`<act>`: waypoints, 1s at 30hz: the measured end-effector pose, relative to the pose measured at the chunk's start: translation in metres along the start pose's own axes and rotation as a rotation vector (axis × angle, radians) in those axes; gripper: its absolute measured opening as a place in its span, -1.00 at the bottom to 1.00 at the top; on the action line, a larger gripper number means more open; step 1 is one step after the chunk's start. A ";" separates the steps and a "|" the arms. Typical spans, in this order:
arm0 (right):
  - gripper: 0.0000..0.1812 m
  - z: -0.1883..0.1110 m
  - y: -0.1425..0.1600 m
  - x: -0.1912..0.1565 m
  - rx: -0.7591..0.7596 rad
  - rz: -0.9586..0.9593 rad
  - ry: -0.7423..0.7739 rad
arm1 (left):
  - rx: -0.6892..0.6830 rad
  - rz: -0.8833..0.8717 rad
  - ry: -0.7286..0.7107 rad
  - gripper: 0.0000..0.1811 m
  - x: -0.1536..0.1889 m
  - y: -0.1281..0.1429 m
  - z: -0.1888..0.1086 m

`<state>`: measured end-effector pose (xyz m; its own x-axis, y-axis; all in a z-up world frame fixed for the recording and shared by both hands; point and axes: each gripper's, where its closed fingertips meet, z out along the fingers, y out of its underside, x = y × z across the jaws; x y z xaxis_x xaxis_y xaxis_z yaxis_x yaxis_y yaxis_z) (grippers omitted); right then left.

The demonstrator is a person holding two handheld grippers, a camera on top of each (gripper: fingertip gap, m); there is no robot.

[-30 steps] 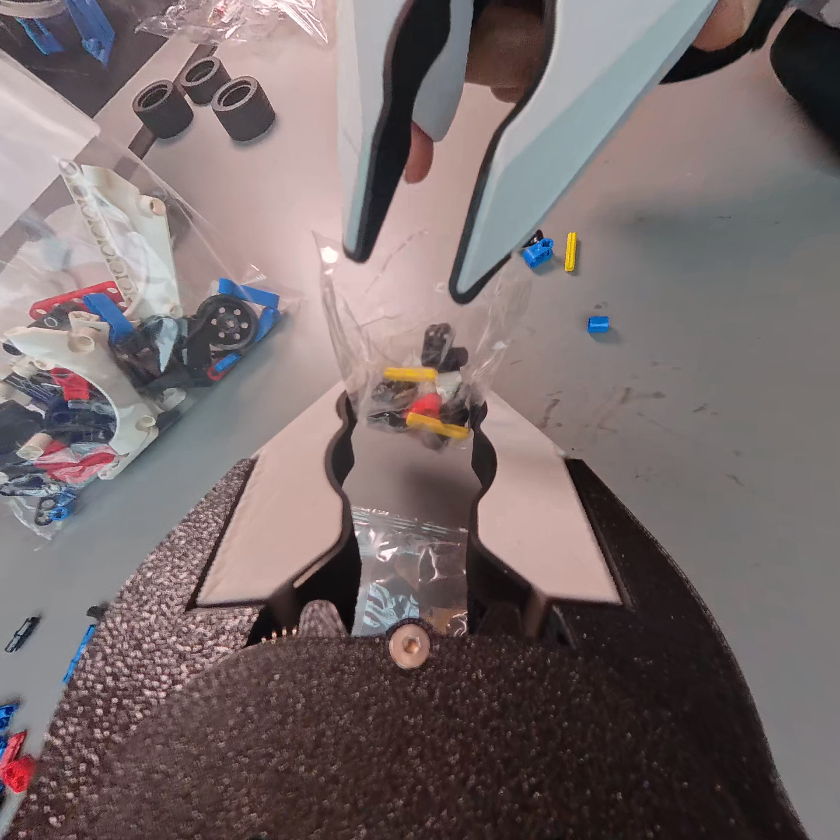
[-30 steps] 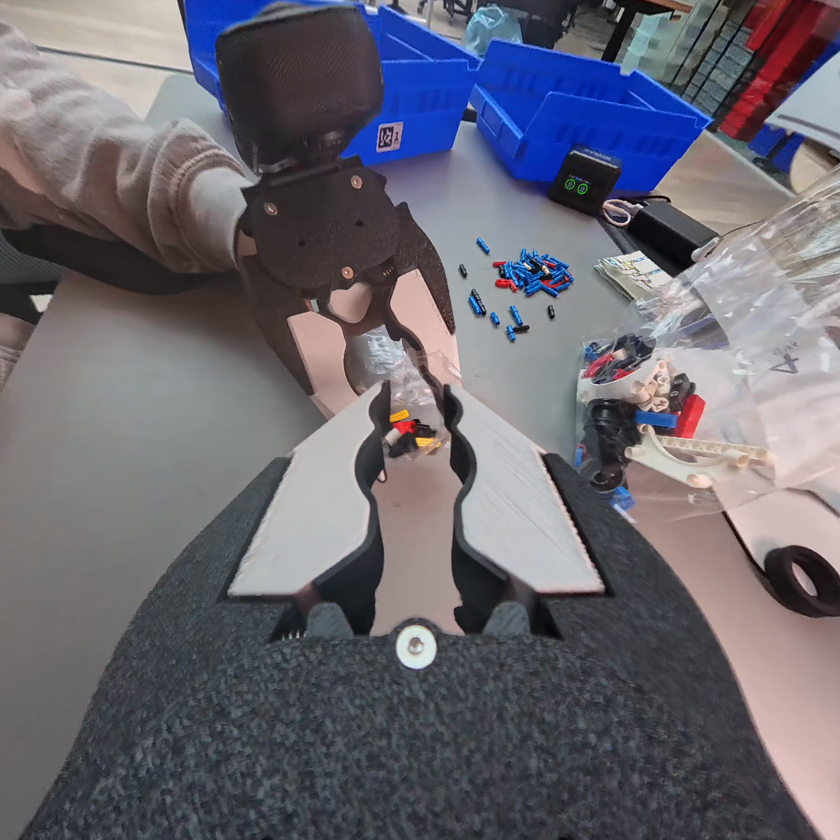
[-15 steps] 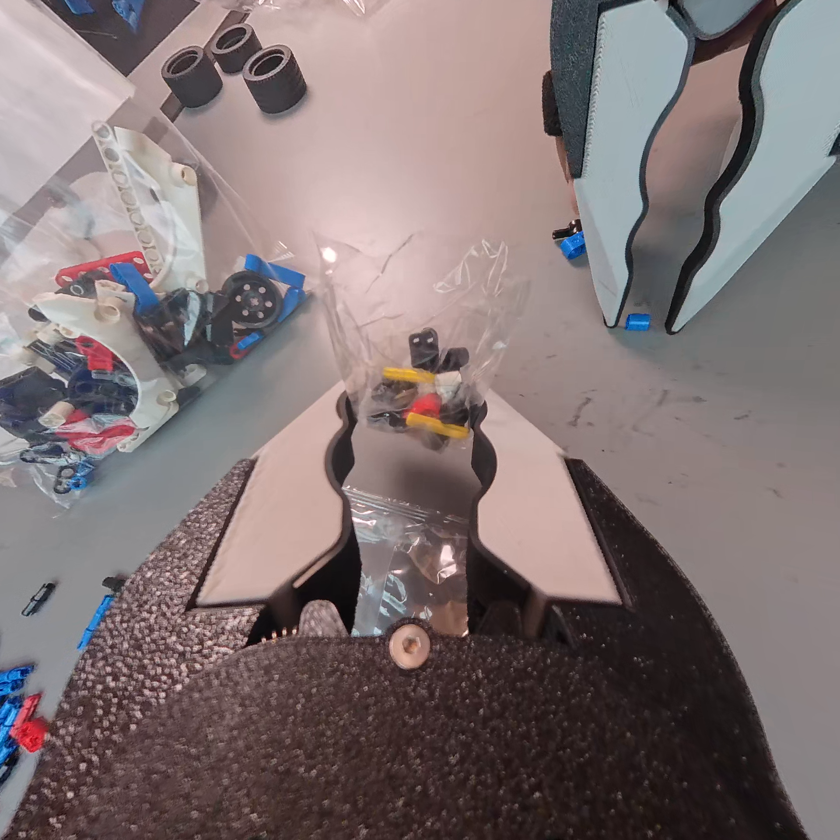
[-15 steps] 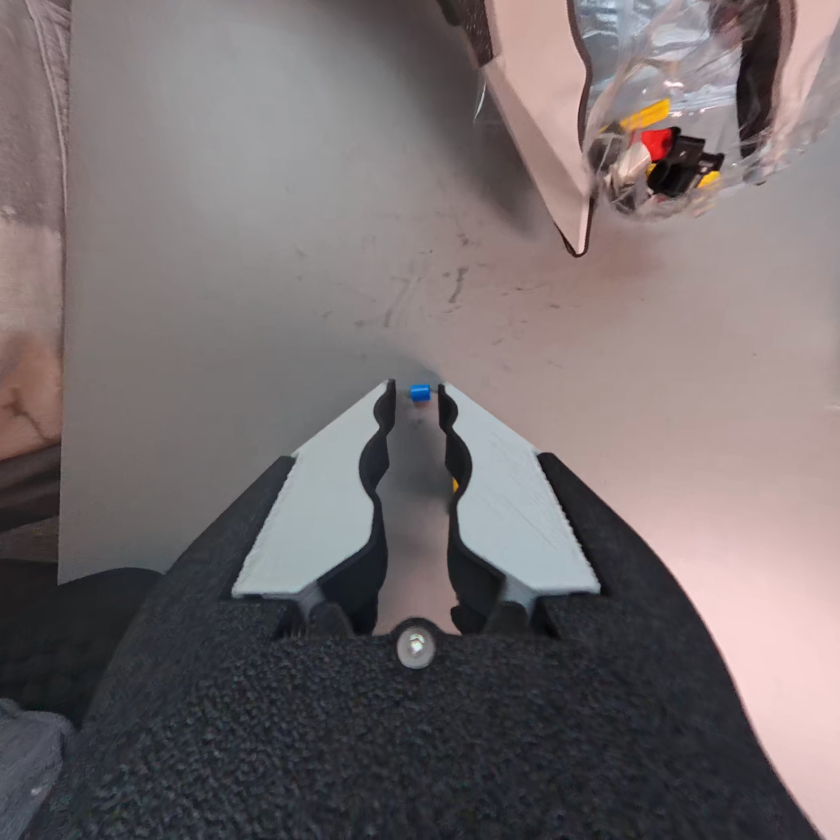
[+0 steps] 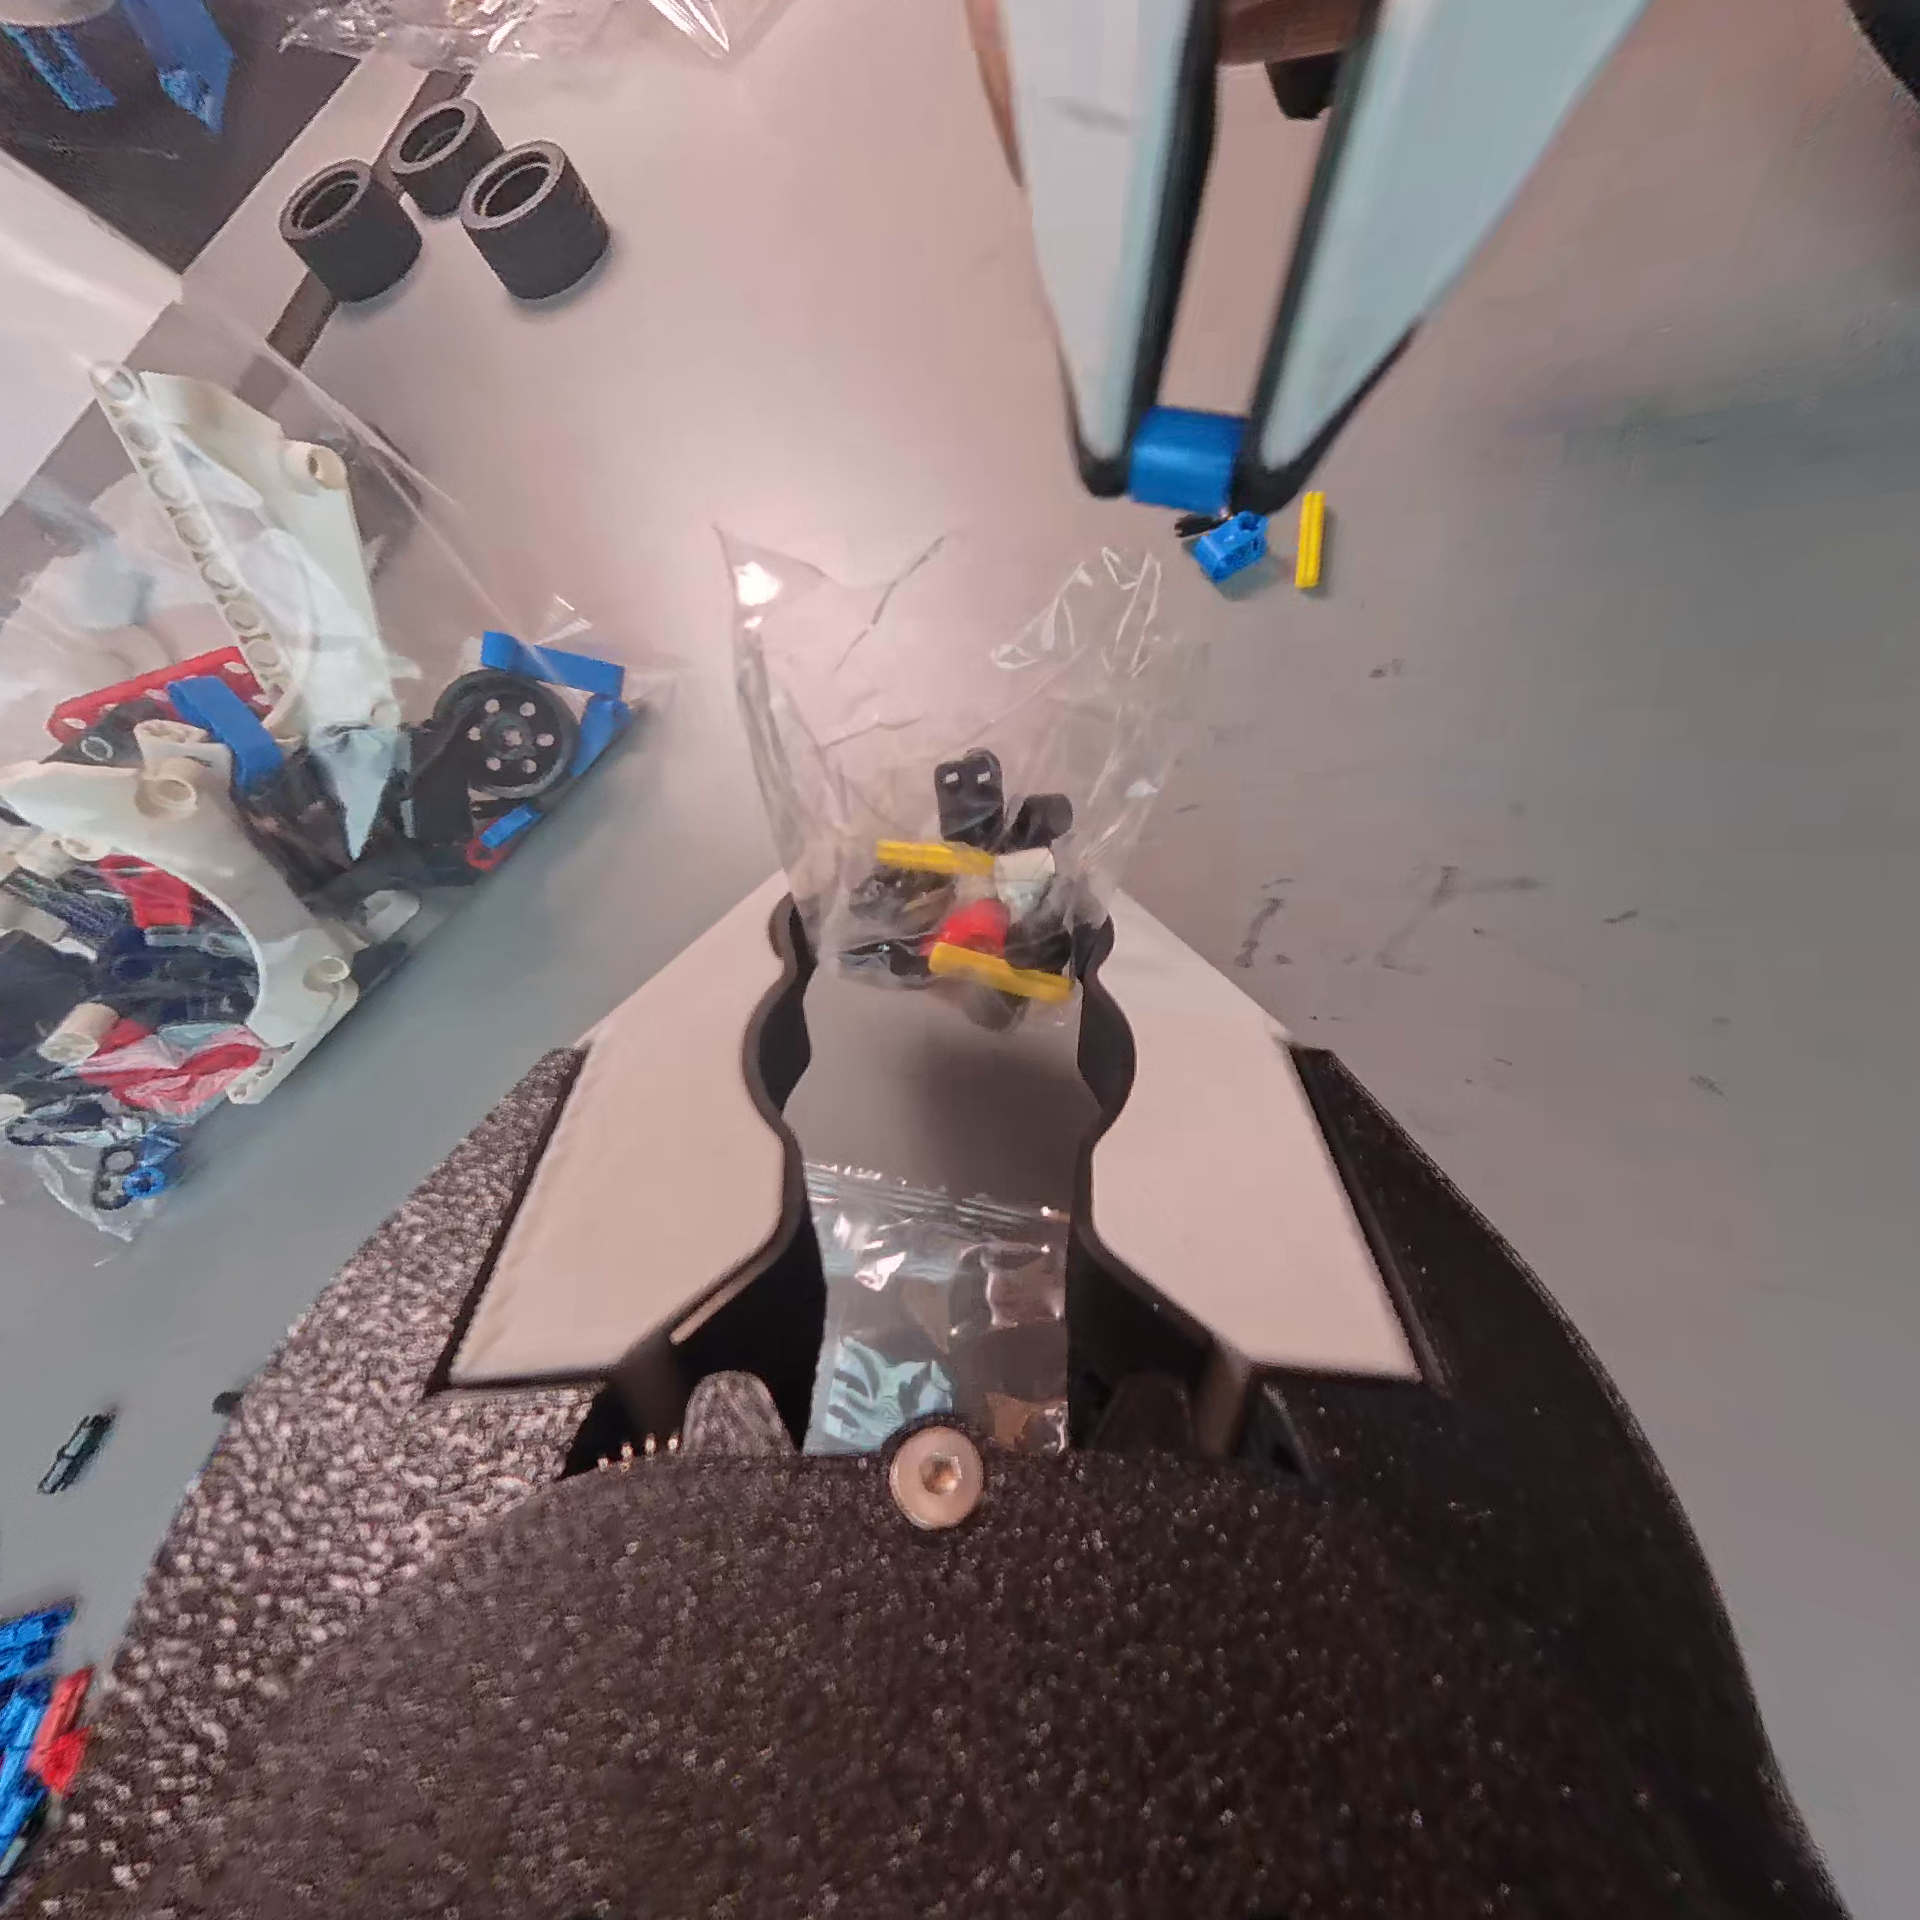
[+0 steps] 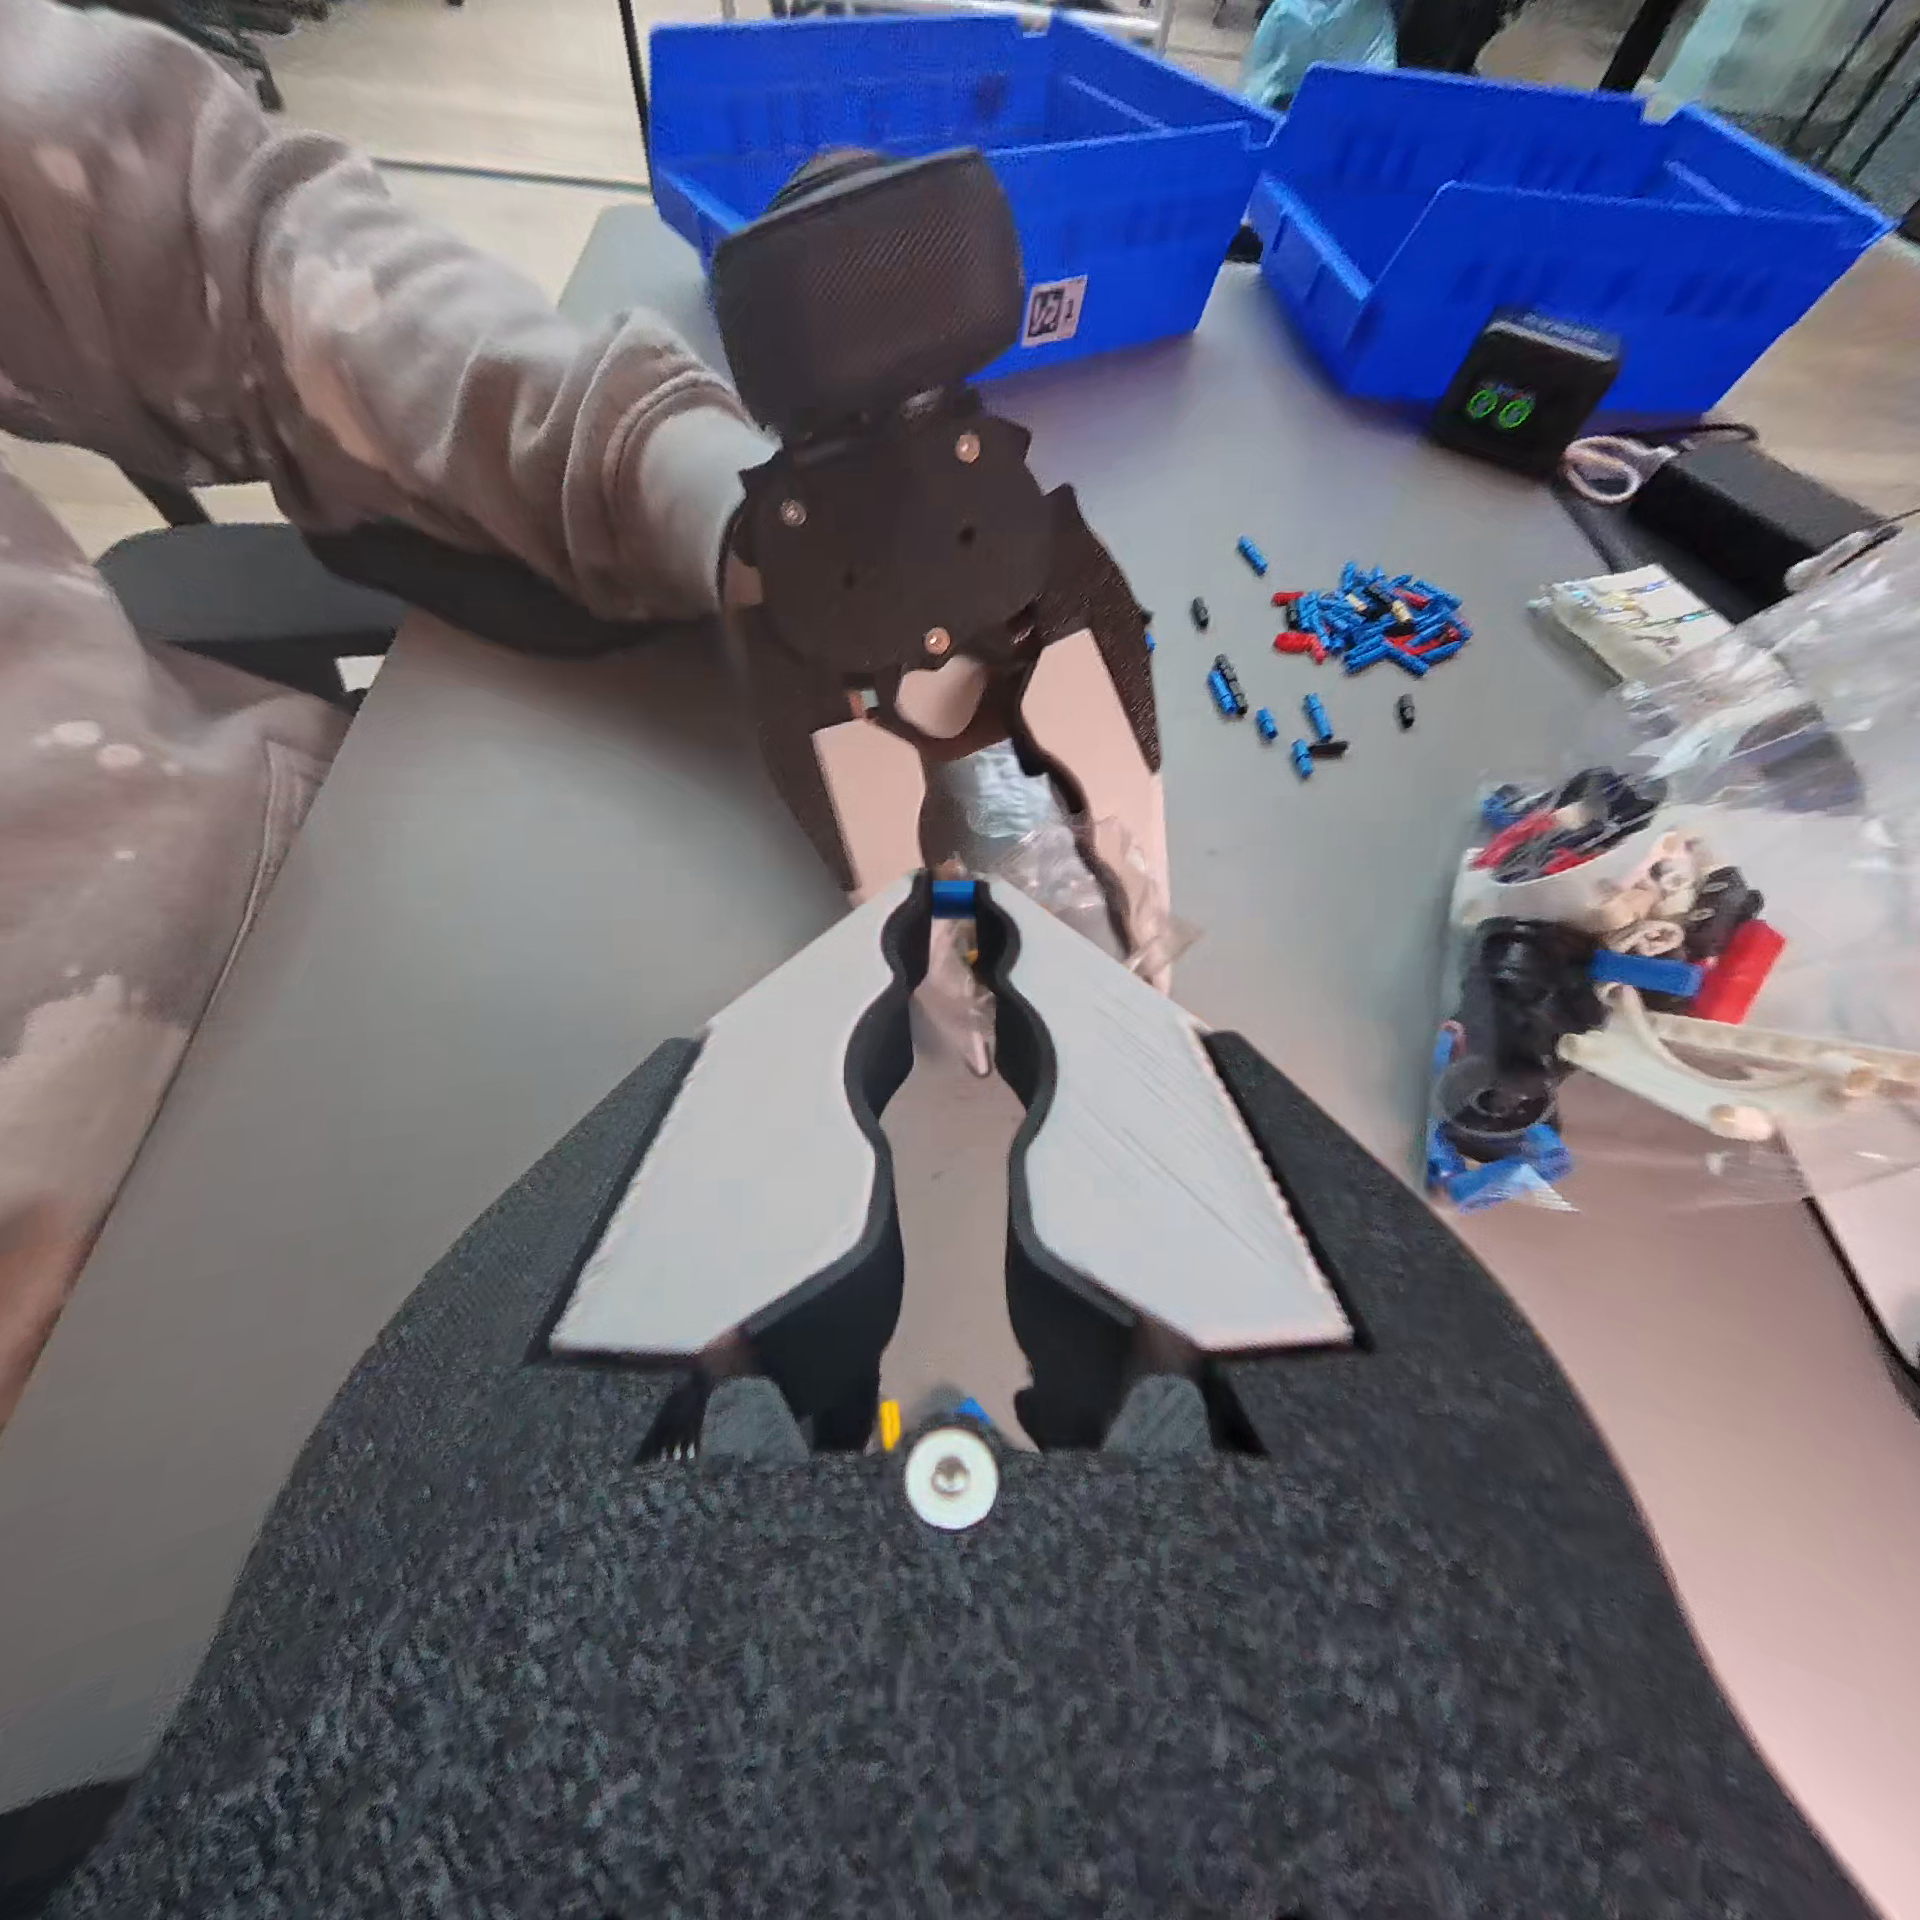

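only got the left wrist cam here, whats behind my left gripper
Observer: Two blue bins stand at the far table edge, behind the left gripper and the bag it holds.
Operator: anything electrical near them
Observer: A black box with two green lights sits on the table in front of one bin.
Operator: i see a few blue bits at my frame edge, is there more
Observer: Yes, a whole pile of blue and red pins lies on the table between the left gripper and the black box.
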<state>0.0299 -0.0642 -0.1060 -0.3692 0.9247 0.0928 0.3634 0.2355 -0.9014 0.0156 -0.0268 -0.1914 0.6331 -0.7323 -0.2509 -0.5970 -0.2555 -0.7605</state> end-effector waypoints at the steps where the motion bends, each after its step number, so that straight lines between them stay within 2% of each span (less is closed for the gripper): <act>1: -0.92 0.001 -0.002 0.004 0.010 -0.008 0.027 | 0.005 0.007 0.012 -0.47 0.003 -0.001 0.000; 6: -0.84 0.013 0.012 0.014 -0.043 -0.024 0.092 | 0.043 0.003 0.052 -0.47 0.012 -0.010 -0.001; 11: -0.75 -0.003 0.004 0.016 -0.002 0.025 0.065 | 0.053 -0.022 0.042 -0.47 0.007 -0.009 -0.003; 13: -0.75 -0.014 0.023 0.018 -0.101 0.042 0.059 | 0.049 -0.031 0.024 -0.47 0.003 -0.009 -0.003; 17: -0.69 -0.036 0.094 0.026 -0.467 0.103 0.096 | 0.043 -0.035 0.012 -0.47 0.001 -0.007 -0.001; 19: -0.66 -0.043 0.115 0.020 -0.580 0.161 0.076 | 0.031 -0.026 0.010 -0.47 0.002 -0.005 0.001; 23: -0.66 -0.047 0.130 0.010 -0.677 0.223 0.043 | 0.016 -0.012 0.008 -0.47 0.003 -0.003 0.003; 30: -0.69 -0.042 0.133 0.002 -0.708 0.245 0.019 | 0.016 -0.012 0.010 -0.47 0.003 -0.003 0.003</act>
<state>0.1134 -0.0188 -0.2080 -0.1944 0.9789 -0.0631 0.8993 0.1521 -0.4101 0.0213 -0.0265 -0.1916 0.6353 -0.7354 -0.2358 -0.5814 -0.2545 -0.7728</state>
